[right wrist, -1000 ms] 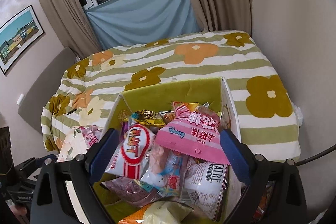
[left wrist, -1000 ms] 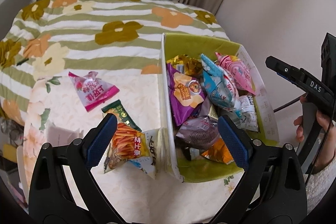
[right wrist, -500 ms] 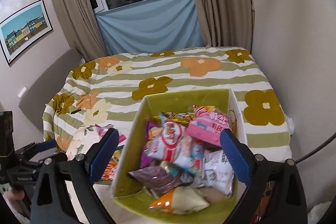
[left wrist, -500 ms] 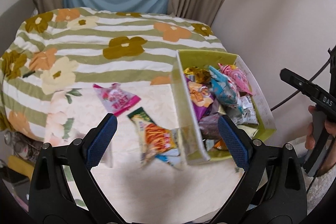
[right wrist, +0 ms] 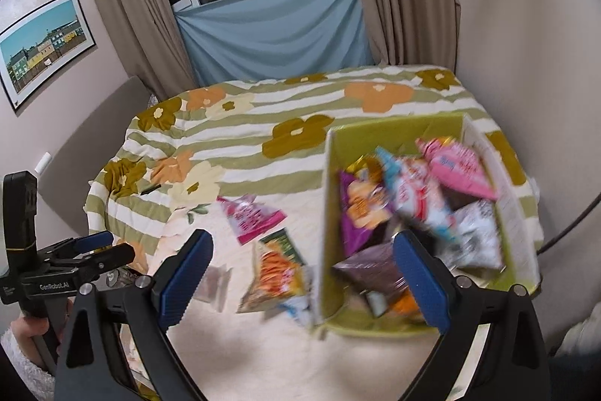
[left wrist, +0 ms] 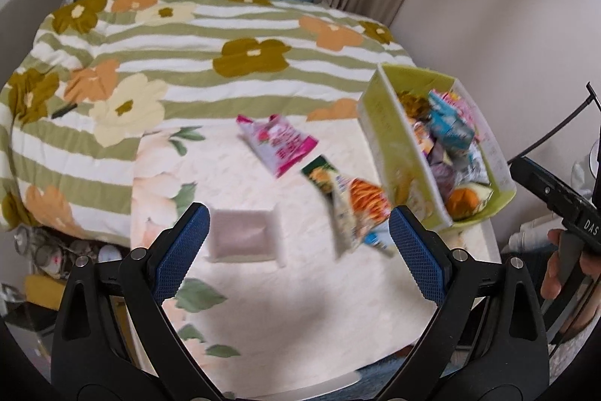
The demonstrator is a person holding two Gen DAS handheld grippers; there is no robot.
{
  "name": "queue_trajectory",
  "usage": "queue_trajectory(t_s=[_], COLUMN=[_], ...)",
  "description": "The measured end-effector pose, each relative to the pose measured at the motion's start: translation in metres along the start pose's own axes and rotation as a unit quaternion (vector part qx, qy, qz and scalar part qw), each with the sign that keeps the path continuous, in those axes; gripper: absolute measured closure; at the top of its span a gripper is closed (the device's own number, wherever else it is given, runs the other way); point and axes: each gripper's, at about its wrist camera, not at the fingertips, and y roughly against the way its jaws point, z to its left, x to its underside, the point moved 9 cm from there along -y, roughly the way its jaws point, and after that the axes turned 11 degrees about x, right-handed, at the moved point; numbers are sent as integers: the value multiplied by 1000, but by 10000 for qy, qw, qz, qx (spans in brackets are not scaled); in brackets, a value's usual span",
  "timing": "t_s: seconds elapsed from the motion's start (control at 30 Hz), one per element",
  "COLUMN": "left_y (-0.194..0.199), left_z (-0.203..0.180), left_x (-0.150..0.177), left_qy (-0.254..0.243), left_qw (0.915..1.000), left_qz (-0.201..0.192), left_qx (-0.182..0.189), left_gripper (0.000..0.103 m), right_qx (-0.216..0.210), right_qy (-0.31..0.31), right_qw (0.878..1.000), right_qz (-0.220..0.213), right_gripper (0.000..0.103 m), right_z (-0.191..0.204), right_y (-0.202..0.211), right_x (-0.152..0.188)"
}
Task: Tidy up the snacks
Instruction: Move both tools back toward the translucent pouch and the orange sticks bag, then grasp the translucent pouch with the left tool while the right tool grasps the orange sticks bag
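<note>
- Both claws, left gripper (left wrist: 298, 243) and right gripper (right wrist: 302, 277), are spread wide and empty, and have pulled back from the bed.
- Green box (right wrist: 390, 132) sits at the bed's right edge, full of snacks.
- Pink packet (left wrist: 280, 143), orange packet (left wrist: 353, 209) and grey pouch (left wrist: 242, 233) lie loose beside it, still to be sorted.

one green box (right wrist: 398, 134) holds a heap of snack packets, at least seven, though blur hides the exact count. three packets lie outside it on the table (left wrist: 263, 307): one pink packet (left wrist: 280, 143), one orange noodle-print packet (left wrist: 355, 205), one flat grey packet (left wrist: 242, 235). two tongs show, left tongs (left wrist: 298, 248) and right tongs (right wrist: 304, 279).
</note>
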Motion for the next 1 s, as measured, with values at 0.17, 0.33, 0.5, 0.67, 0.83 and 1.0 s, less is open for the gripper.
queue_trajectory(t_s=[0.17,0.33,0.5,0.67,0.83,1.0], left_y=[-9,-28,-60,-99,-138,-167], left_z=[33,55,62,55,58,65], left_x=[14,27,40,55,68,83], left_qy=[-242,-763,-1591,-2664,-3498,-3884], left_qw=[9991,9945,9798,9499,9176,8950], left_qz=[343,694,1183,1613,1886,2195], left_qx=[84,156,257,273,44,47], left_gripper=[7,7,7,7,7,7], right_qx=[110,341,594,834,1245,1626], right_qy=[-92,-191,-220,-217,259,904], right_qw=[9996,9983,9963,9931,9894,9804], right_qz=[249,423,588,791,700,647], right_gripper=[7,7,7,7,7,7], right_z=[31,56,70,76,81,89], right_y=[-14,-31,-51,-72,-91,-114], right_x=[25,46,66,84,98,112])
